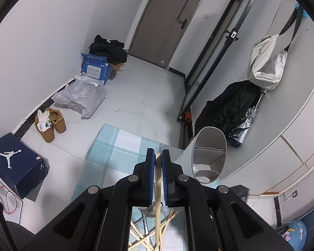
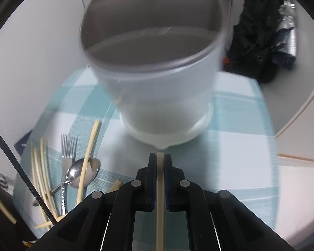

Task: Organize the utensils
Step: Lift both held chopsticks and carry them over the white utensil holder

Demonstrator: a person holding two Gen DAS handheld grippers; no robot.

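My left gripper is shut on a pale wooden chopstick and holds it above the table. Below it lie several loose chopsticks and a metal utensil. The white utensil holder stands to its right, with a divider inside. My right gripper is shut on another chopstick, its tip just short of the holder's base, which looms blurred ahead. To its left lie several chopsticks, a fork and a spoon.
The table has a teal and white checked cloth. On the floor are a blue box, a grey bag, brown boots and a dark shoebox. A black coat hangs by the wall.
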